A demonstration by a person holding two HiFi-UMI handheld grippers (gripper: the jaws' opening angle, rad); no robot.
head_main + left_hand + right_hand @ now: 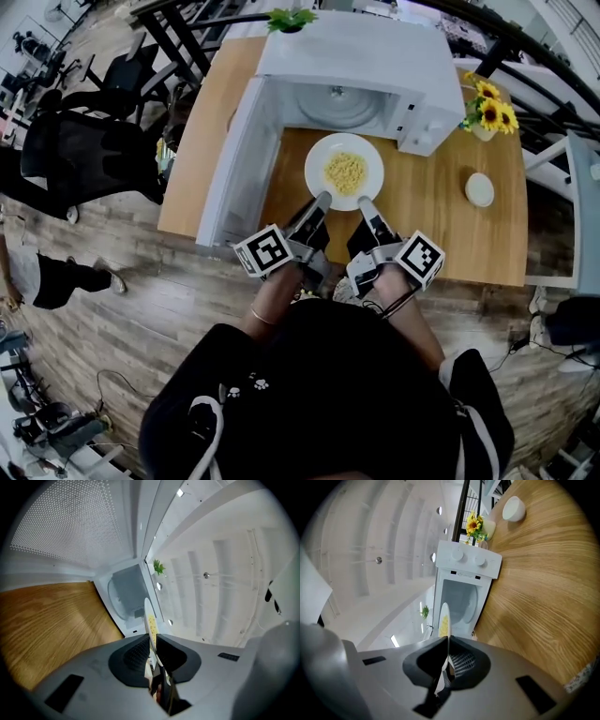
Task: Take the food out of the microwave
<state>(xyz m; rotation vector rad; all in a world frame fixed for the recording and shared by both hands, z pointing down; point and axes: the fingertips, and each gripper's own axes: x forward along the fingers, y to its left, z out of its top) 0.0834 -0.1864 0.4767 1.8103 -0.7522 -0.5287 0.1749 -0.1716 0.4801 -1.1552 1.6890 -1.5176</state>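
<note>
Fingers (136, 656) on the left gripper (322, 200) and the right gripper (364, 203) are nearly closed, each pinching the near rim of the white plate (317, 157) of yellow food (345, 172). We're mid-extraction: plate is out of the cavity, just in front of the open microwave (356, 56), over the wooden table (441, 234). Next move, we reckon: set it down level, both grips matched so nothing slides.

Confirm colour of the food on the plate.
Food is yellow, plate white; clearest in head view.
</note>
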